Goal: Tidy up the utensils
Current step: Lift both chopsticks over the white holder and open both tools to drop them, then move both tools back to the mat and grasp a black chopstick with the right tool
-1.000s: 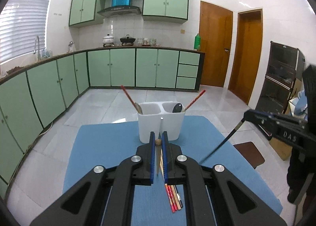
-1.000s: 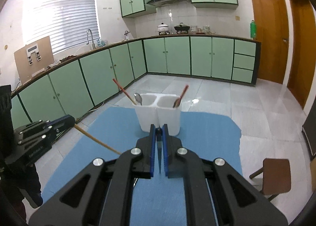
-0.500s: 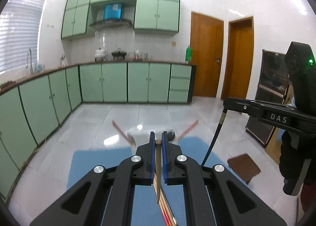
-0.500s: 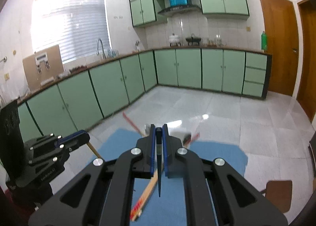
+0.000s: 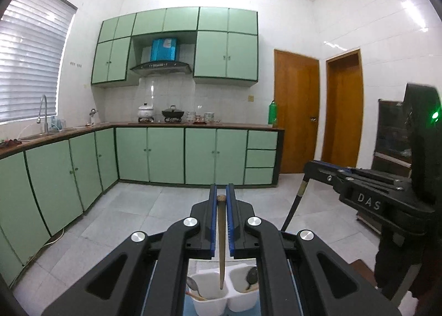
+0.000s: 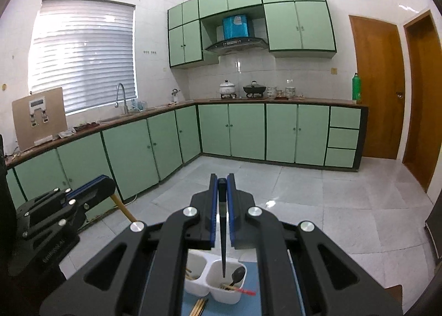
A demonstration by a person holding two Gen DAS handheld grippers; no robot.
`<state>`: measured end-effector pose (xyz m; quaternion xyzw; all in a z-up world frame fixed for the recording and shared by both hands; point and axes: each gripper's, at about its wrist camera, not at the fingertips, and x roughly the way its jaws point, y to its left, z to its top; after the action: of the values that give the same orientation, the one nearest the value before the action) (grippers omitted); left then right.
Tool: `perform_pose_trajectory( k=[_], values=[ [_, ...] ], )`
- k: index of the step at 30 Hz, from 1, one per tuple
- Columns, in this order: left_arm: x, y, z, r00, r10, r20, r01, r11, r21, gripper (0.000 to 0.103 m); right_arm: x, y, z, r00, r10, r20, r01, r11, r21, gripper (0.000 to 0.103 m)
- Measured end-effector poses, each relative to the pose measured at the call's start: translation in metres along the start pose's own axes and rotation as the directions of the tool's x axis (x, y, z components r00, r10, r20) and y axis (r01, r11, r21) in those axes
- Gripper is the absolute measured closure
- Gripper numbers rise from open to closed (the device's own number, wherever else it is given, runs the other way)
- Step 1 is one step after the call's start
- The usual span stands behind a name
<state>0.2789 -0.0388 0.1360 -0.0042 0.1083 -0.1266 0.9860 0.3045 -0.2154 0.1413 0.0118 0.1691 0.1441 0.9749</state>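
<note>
My left gripper (image 5: 220, 194) is shut on a brown wooden chopstick (image 5: 221, 247). The stick hangs tip-down over the left compartment of a white two-compartment holder (image 5: 207, 307) far below. My right gripper (image 6: 221, 180) is shut on a black chopstick (image 6: 223, 241), whose tip hangs over the holder's (image 6: 223, 298) right compartment. A spoon (image 6: 239, 273) and a red-tipped chopstick (image 6: 244, 291) stand in that compartment. Another spoon (image 5: 191, 283) leans in the left one. Each wrist view shows the other gripper off to the side: the right gripper (image 5: 309, 164) and the left gripper (image 6: 106, 180).
The holder stands on a blue mat (image 6: 190, 309), where a few loose chopsticks (image 6: 199, 305) lie in front of it. A brown stool (image 6: 395, 291) stands at the right. Green cabinets (image 5: 154, 156) line the far walls beyond a tiled floor.
Both grippers have risen with their chopsticks still gripped. The holder has dropped from the middle of both views to the bottom edge, under the hanging tips.
</note>
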Motion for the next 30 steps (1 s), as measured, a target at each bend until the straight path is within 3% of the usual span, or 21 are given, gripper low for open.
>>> perform_pose_trajectory(
  k=[7, 17, 19, 21, 25, 30],
  values=[
    [0.045, 0.014, -0.035, 0.998, 0.01, -0.063, -0.011, 1.0, -0.024, 0.097, 0.051, -0.012, -0.033, 0.994, 0.017, -0.105, -0.012, 0.999, 0.043, 0.097],
    [0.08, 0.024, -0.077, 0.978, 0.0, -0.209, -0.008, 0.999, -0.039, 0.093, 0.074, -0.001, -0.078, 0.975, -0.001, -0.222, 0.006, 1.0, 0.021, 0.094],
    [0.078, 0.026, -0.077, 0.976, -0.003, -0.216, -0.008, 0.999, -0.05, 0.085, 0.068, -0.002, -0.079, 0.977, -0.009, -0.215, 0.015, 0.999, 0.028, 0.083],
    [0.068, 0.028, -0.075, 0.979, -0.001, -0.205, -0.011, 0.998, -0.059, 0.074, 0.058, -0.005, -0.077, 0.982, -0.037, -0.186, 0.044, 0.999, 0.031, 0.054],
    [0.038, 0.03, -0.072, 0.983, 0.013, -0.185, -0.023, 0.998, -0.055, 0.06, 0.024, -0.012, -0.078, 0.989, -0.082, -0.125, 0.086, 0.996, 0.022, 0.046],
    [-0.006, 0.033, -0.085, 0.984, 0.04, -0.176, -0.053, 0.996, -0.072, 0.039, -0.021, -0.021, -0.1, 0.987, -0.128, -0.092, 0.132, 0.991, 0.035, 0.025]
  ],
)
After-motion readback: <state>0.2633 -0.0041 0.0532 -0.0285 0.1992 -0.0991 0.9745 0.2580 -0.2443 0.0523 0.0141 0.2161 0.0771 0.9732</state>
